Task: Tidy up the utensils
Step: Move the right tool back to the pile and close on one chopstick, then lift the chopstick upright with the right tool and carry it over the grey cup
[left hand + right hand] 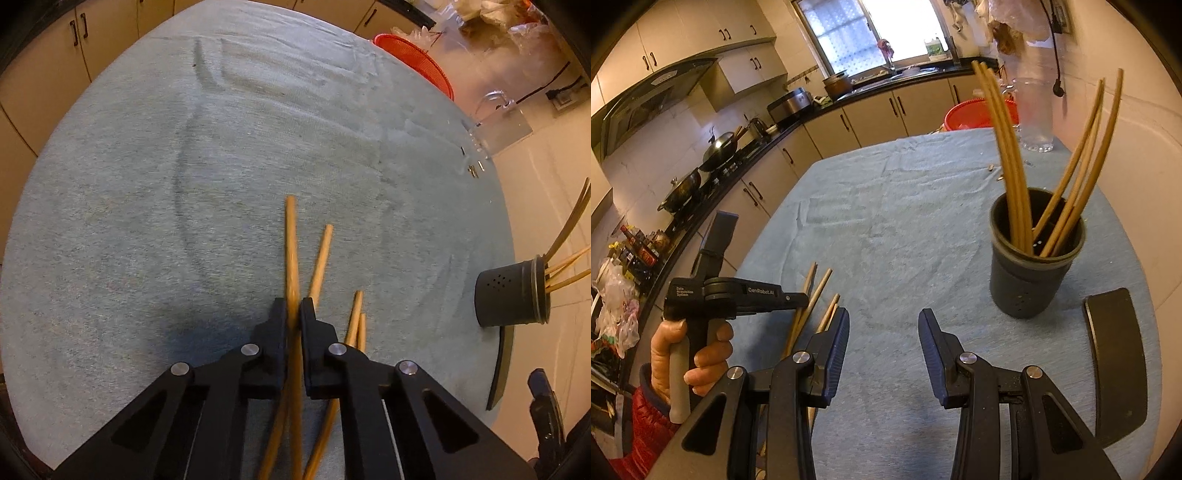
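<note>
In the left wrist view, the left gripper [294, 308] is low over the worktop [147, 221], which is covered with a blue-grey cloth. Its two black fingers [276, 332] are nearly closed and they pinch one long wooden chopstick [291, 240]. This chopstick runs forward between the fingers and its far end points away over the cloth. A second wooden chopstick [322, 254] lies slanted just to the right of it, and the two appear to cross near the fingertips. A pair of shorter-looking wooden chopsticks [357, 317] lies on the cloth beside the right finger. At the right edge of the worktop stands a dark grey cylindrical holder [506, 295] with several chopsticks inside it. Beyond the far edge there is a red plastic basket [417, 59].

In the right wrist view, the right gripper [883, 332] is above the cloth, with its dark fingers [836, 347] wide apart and nothing between them. The dark grey holder [1030, 273] stands upright ahead and to the right, with a bunch of wooden chopsticks [1012, 155] leaning out of it. A flat black curved piece [1115, 354] lies on the cloth near the holder, on its right. On the left, a hand [690, 354] holds the handle of the left gripper [803, 300], and the loose chopsticks [812, 295] lie on the cloth next to it.
</note>
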Available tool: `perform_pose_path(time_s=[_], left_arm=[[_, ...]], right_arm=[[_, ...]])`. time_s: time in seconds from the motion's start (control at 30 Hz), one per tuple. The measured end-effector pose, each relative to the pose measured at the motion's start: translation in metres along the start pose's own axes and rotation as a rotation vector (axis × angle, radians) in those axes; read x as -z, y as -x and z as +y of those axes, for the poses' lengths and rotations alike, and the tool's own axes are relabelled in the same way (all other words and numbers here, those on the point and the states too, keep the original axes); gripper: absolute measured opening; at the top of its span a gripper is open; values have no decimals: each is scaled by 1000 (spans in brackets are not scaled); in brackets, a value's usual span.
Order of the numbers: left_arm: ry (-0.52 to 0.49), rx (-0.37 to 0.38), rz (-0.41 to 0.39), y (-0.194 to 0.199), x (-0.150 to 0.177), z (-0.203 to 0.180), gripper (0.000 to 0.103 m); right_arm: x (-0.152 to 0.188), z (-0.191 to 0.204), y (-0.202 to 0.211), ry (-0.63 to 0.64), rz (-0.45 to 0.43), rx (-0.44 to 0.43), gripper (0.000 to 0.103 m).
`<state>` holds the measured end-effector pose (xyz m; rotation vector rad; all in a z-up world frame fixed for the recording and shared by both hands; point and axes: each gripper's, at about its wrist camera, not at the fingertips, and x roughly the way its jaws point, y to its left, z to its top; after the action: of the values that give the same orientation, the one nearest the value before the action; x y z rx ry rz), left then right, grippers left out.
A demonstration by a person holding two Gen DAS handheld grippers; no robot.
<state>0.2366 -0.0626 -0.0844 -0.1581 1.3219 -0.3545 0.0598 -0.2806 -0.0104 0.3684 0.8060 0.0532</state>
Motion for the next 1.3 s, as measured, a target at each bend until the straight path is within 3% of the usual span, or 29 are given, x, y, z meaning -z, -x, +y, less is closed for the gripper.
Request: perform_pose_path(time_s=[0.17,0.4,0.6,0.77,0.87,0.9,1.0,1.13,1.3], left_arm=[[9,6,-24,13,7,19,7],[13,-23,-36,19,16,47,7],[14,-1,-38,22,19,62,7],[-5,6,-42,21,21,64,7],[-17,-5,-48,20,21,62,7],[-23,-9,-51,20,21,61,7],[-40,-25,-59,20,21,58,7],[-46,-28,-72,20,20,55,7],[-67,-6,-145,44,22,48,7]], right_arm=[[3,13,-19,19,65,-18,42],[12,36,-73,25,258,-68,41],[15,54,-120,46,379,-22,30],[16,69,-139,106,416,31,27],[17,78,-149,153,440,83,18],[16,82,-150,176,432,110,12],[12,87,-156,209,437,142,10],[-1,79,-158,162,417,110,8],[-21,74,-122,129,272,45,8]])
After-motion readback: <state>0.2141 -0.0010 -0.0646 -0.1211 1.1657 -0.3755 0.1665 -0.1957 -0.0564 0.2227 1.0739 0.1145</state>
